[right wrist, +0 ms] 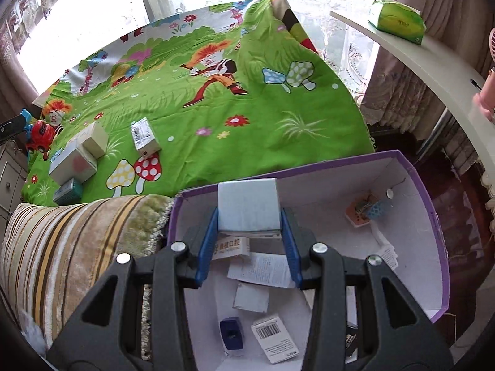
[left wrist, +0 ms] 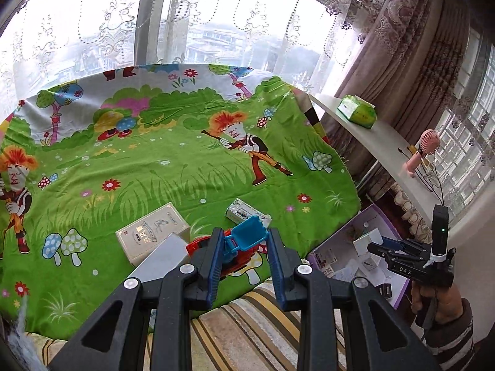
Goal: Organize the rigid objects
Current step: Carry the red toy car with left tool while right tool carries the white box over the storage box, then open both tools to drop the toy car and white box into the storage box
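My left gripper [left wrist: 244,244] is shut on a red toy truck with a blue tipper [left wrist: 246,236], held over the near edge of the green cartoon cloth [left wrist: 173,167]. The truck also shows at the far left in the right wrist view [right wrist: 38,137]. My right gripper [right wrist: 249,221] is shut on a pale blue-white box [right wrist: 247,204] and holds it above the purple cardboard box [right wrist: 433,198]. That gripper [left wrist: 376,249] and the purple box [left wrist: 399,293] also show in the left wrist view. Several small boxes lie on the cloth, among them a beige box [left wrist: 153,232] and a small white carton [left wrist: 243,211].
The purple box holds papers, a barcode carton [right wrist: 275,338] and a dark blue piece [right wrist: 231,332]. A striped cushion [right wrist: 71,247] lies beside it. A white shelf [left wrist: 380,142] at the right carries a green tissue pack [left wrist: 357,111] and a pink fan [left wrist: 423,151]. Curtains and windows stand behind.
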`<state>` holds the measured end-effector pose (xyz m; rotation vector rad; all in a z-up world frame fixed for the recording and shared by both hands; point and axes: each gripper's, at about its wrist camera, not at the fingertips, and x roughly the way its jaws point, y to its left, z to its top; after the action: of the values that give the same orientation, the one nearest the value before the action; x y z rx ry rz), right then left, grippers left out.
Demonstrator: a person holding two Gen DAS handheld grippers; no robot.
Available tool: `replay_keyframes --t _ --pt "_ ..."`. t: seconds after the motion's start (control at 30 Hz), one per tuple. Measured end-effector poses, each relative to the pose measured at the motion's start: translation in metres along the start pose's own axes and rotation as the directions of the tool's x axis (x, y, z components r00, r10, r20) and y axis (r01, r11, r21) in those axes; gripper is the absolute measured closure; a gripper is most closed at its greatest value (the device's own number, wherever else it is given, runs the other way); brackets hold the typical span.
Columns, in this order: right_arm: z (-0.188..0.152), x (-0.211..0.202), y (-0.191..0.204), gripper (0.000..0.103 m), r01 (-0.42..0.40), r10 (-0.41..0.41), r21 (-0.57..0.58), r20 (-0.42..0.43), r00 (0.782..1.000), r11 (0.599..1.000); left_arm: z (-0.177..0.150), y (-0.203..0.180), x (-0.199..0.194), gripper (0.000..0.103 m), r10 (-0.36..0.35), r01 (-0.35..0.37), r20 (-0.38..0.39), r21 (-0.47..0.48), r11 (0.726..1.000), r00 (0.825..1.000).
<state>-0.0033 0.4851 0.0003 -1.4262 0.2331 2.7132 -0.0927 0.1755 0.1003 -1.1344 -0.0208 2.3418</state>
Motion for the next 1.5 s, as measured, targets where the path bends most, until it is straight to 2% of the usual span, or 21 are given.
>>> replay_keyframes --t 0.23,0.47,0.6,0.73,0.8,0.87,1.07,1.2,1.33,1.43,1.5 --pt "-0.007 0.018 -0.033 0.059 0.036 -0.034 0.043 -0.034 0.999 0.998 0.003 -0.047 0.021 0.074 -0.066 0.069 -0.045 0.068 0.995 0.997" --pt "-0.019 0.027 -0.065 0.059 0.074 -0.069 0.096 -0.055 0.996 0.993 0.003 -0.093 0.05 0.074 -0.13 0.142 -0.107 0.119 0.983 0.986" --pt "-0.025 0.028 -0.088 0.058 0.108 -0.099 0.134 -0.075 0.992 0.985 0.003 -0.123 0.072 0.074 -0.175 0.196 -0.149 0.141 0.97 0.973" --pt "-0.033 0.023 -0.108 0.058 0.119 -0.108 0.179 -0.072 0.992 0.977 0.003 -0.154 0.102 0.074 -0.222 0.256 -0.208 0.153 0.954 0.953" --pt "-0.037 0.019 -0.115 0.05 0.126 -0.114 0.194 -0.071 0.991 0.973 0.001 -0.168 0.118 0.074 -0.239 0.28 -0.24 0.151 0.948 0.941" --pt "-0.041 0.015 -0.119 0.043 0.129 -0.118 0.201 -0.064 0.991 0.971 -0.002 -0.183 0.136 0.074 -0.241 0.29 -0.274 0.158 0.944 0.931" --pt "-0.052 0.002 -0.13 0.042 0.112 -0.106 0.247 -0.034 0.994 0.962 -0.014 -0.222 0.181 0.074 -0.23 0.31 -0.353 0.19 0.932 0.907" --pt "-0.058 -0.005 -0.133 0.041 0.093 -0.091 0.256 -0.02 0.996 0.962 -0.017 -0.238 0.201 0.074 -0.246 0.328 -0.37 0.176 0.928 0.896" --pt "-0.059 -0.01 -0.137 0.039 0.091 -0.093 0.268 -0.004 0.996 0.959 -0.017 -0.252 0.21 0.073 -0.277 0.357 -0.349 0.189 0.915 0.895" --pt "-0.06 -0.012 -0.139 0.039 0.09 -0.093 0.276 -0.002 0.996 0.957 -0.021 -0.251 0.223 0.068 -0.232 0.321 -0.386 0.183 0.929 0.893" --pt "-0.06 -0.013 -0.138 0.039 0.091 -0.094 0.274 -0.002 0.996 0.957 -0.024 -0.245 0.225 0.068 -0.227 0.314 -0.395 0.172 0.934 0.89"
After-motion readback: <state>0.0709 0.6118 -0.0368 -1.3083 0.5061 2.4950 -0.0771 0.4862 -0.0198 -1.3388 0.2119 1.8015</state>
